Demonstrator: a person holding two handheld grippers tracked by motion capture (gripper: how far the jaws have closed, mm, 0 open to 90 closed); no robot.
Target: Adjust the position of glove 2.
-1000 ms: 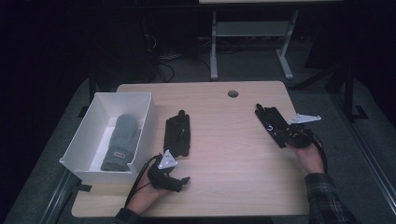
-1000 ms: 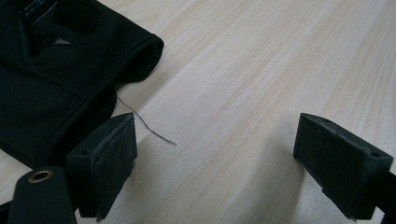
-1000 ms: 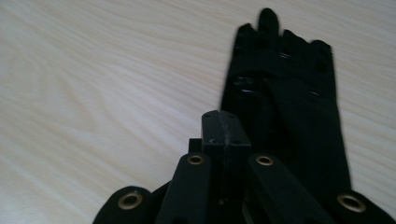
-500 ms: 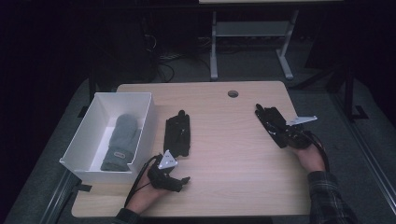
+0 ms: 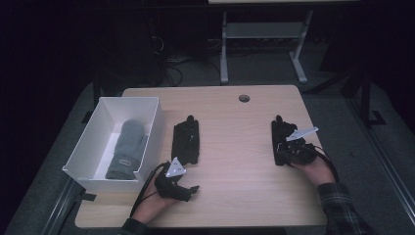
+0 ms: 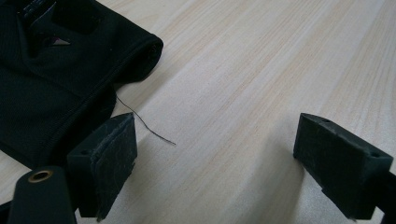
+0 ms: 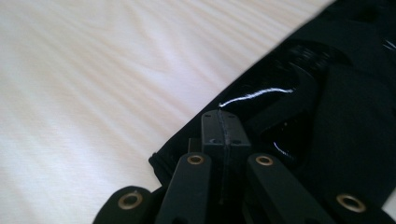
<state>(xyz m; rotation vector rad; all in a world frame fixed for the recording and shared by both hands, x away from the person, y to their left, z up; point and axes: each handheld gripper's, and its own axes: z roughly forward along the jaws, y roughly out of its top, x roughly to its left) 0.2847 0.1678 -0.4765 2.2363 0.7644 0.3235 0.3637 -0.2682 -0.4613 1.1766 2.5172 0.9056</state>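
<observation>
Since a moment ago, the right gripper (image 5: 280,128) has slid a little nearer the person, the black glove (image 5: 283,142) moving with it. Its jaws are pinched tight together over that glove's cuff edge; whether cloth is caught between them, I cannot tell. Left of the glove lies a second black glove (image 5: 186,141). Just below that, the left gripper (image 5: 192,190) rests with jaws wide apart, holding nothing.
</observation>
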